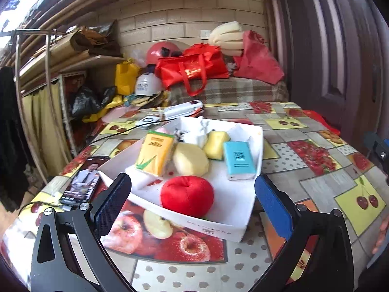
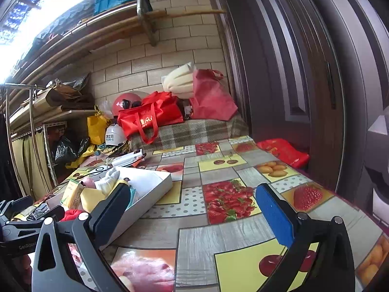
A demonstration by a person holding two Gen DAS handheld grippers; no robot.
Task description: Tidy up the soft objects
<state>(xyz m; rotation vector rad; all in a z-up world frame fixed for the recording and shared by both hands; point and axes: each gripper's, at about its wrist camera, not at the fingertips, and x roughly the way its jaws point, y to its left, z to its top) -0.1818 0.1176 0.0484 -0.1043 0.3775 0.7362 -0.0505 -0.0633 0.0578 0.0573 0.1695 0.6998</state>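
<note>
A white tray [image 1: 233, 204] sits on the fruit-print tablecloth and holds several soft things: a red plush apple [image 1: 187, 196] at its near edge, a yellow tissue pack [image 1: 155, 153], a pale yellow sponge [image 1: 190, 159], a smaller yellow sponge [image 1: 216, 143], a blue tissue pack [image 1: 239, 159] and a white plush toy [image 1: 199, 131] at the back. My left gripper [image 1: 192, 204] stands open, its fingers either side of the red apple without touching it. My right gripper [image 2: 194, 211] is open over the bare cloth to the right of the tray [image 2: 150, 194], holding nothing.
A phone [image 1: 83, 182] with a lit screen lies left of the tray. A cable, a white charger [image 1: 148, 121] and a white box [image 1: 183, 108] lie behind it. Beyond the table are red bags [image 1: 192, 67], helmets and shelves; a dark door [image 2: 304, 73] stands at right.
</note>
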